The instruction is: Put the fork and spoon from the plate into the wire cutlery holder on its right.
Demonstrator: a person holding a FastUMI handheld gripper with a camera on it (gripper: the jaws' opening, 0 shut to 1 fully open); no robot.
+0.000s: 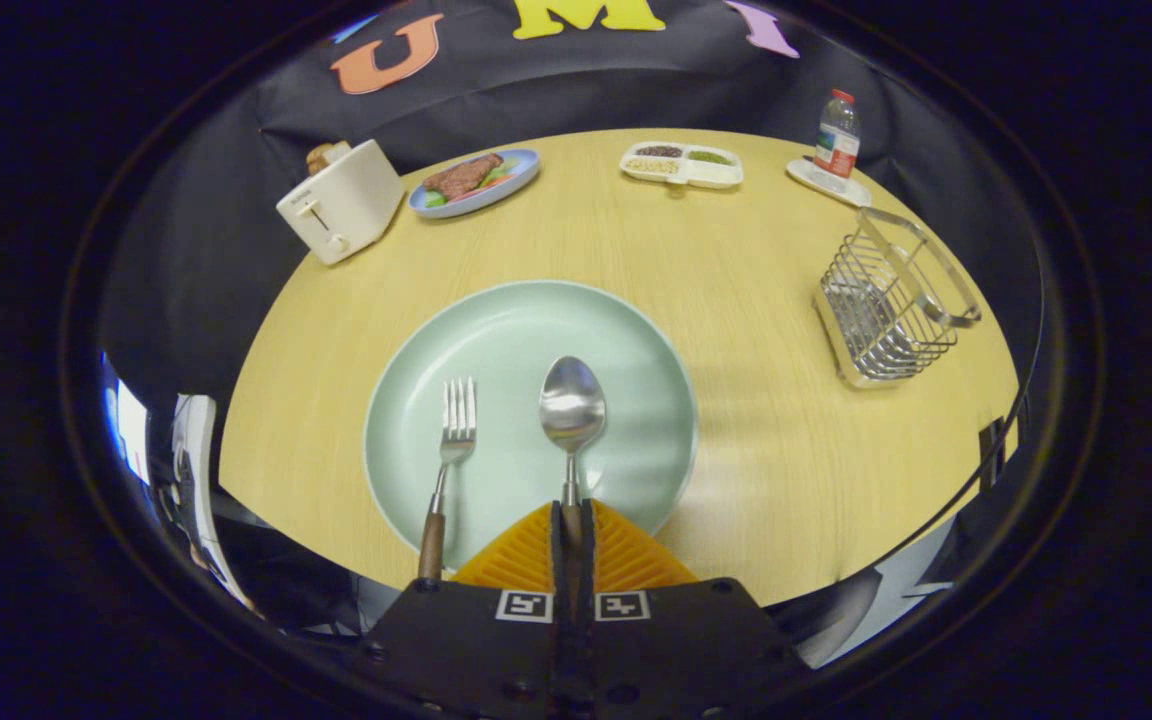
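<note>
from my seat at the controls i see the gripper point(573, 512) low over the near rim of the plate point(636, 330), its two fingers drawn together and clamped on the spoon point(572, 410) at the handle. the handle runs straight back between the fingers, and the bowl of the spoon lies face up on the plate just ahead of them, pointing away from me. the fork point(448, 455) lies beside the spoon on its left, roughly parallel to it and a little apart, tines pointing away and its wooden handle reaching back over the plate's near edge onto the table point(756, 440). i can't tell whether the spoon is lifted off the plate or resting on it.

the wire cutlery holder point(891, 305) stands on the table well to the right of the plate and a bit beyond it, tilted in my fisheye view, with nothing i can make out inside it.

beyond the plate, at the far side of the round wooden table, i see a white toaster point(341, 200) on the left with something brown sticking out of its top, a blue plate of food point(476, 182) just beside it, a white divided tray point(682, 164) near the middle, and a small bottle point(838, 135) standing on a saucer point(829, 183) on the right, behind the holder.
</note>
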